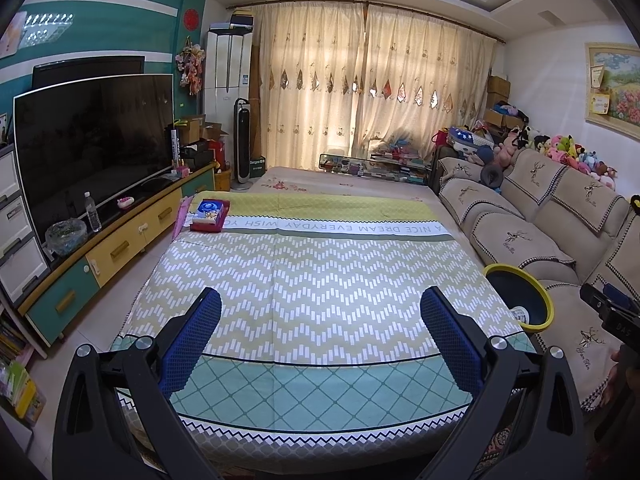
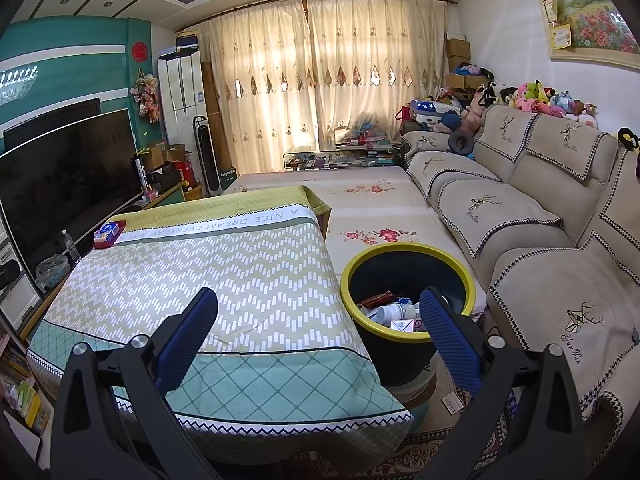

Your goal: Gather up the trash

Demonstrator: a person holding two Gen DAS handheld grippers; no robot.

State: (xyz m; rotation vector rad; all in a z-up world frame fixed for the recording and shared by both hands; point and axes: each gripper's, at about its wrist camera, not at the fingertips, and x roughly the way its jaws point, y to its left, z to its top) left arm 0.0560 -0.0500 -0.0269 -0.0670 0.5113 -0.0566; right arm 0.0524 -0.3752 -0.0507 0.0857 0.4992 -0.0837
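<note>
A dark bin with a yellow rim (image 2: 408, 254) stands between the cloth-covered table (image 2: 200, 276) and the sofa; it holds a white bottle, small boxes and wrappers (image 2: 394, 312). The bin also shows at the right of the left wrist view (image 1: 520, 296). My right gripper (image 2: 318, 316) is open and empty, above the table's right edge and the bin's near rim. My left gripper (image 1: 320, 320) is open and empty above the table's near end (image 1: 320, 280). A red tissue box (image 1: 210, 216) lies on the table's far left corner.
A beige sofa (image 2: 540, 240) runs along the right, with plush toys on its back. A TV (image 1: 92, 140) on a low cabinet with a water bottle (image 1: 92, 212) stands at the left. A flowered mattress (image 2: 360, 196) lies beyond the table. A small card (image 2: 452, 402) lies on the floor.
</note>
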